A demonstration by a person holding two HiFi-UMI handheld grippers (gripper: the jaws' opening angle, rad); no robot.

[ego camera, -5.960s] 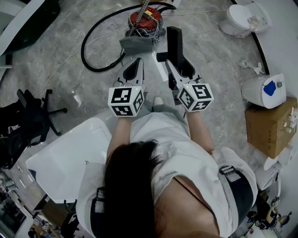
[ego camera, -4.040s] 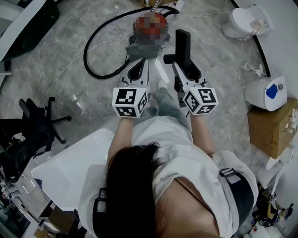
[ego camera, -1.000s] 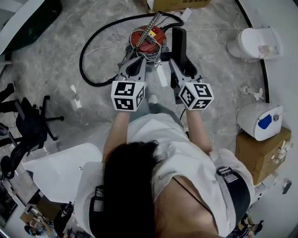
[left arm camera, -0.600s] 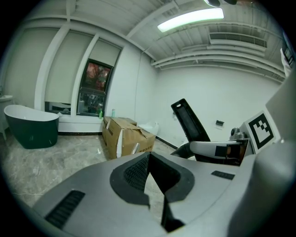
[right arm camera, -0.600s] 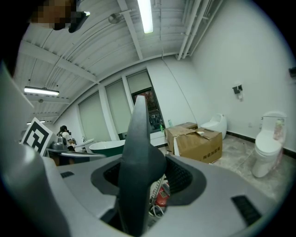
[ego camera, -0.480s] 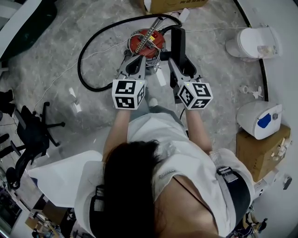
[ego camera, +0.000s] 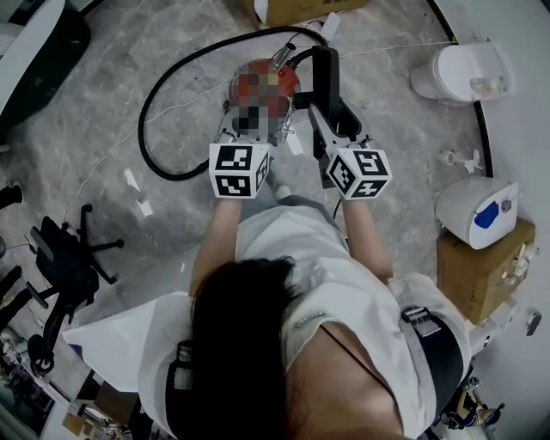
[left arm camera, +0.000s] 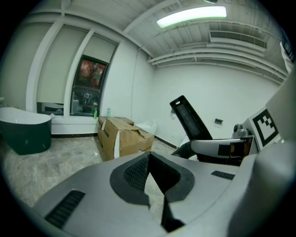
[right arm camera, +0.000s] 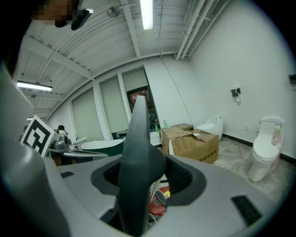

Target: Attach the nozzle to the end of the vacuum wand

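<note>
My right gripper point(ego camera: 332, 118) is shut on the black vacuum nozzle point(ego camera: 324, 76), which stands up out of its jaws. In the right gripper view the nozzle point(right arm camera: 138, 162) fills the gap between the pads. My left gripper point(ego camera: 232, 129) is shut with nothing in it, level with the right one; in its own view the jaws point(left arm camera: 150, 172) meet. Just ahead of both lies the red vacuum body point(ego camera: 262, 84), partly under a mosaic patch, with the metal wand's end point(ego camera: 284, 54) across it and a black hose point(ego camera: 159, 112) looping to the left.
A toilet point(ego camera: 451, 69) stands at the far right, a white unit with a blue patch point(ego camera: 477, 210) and a cardboard box point(ego camera: 481, 266) nearer. Another box point(ego camera: 292, 9) is beyond the vacuum. An office chair point(ego camera: 69, 266) and a white table point(ego camera: 120, 344) are behind left.
Both grippers have moved forward together toward the red vacuum, which now lies right under their tips. The nozzle stays in the right jaws and the left jaws stay shut.
</note>
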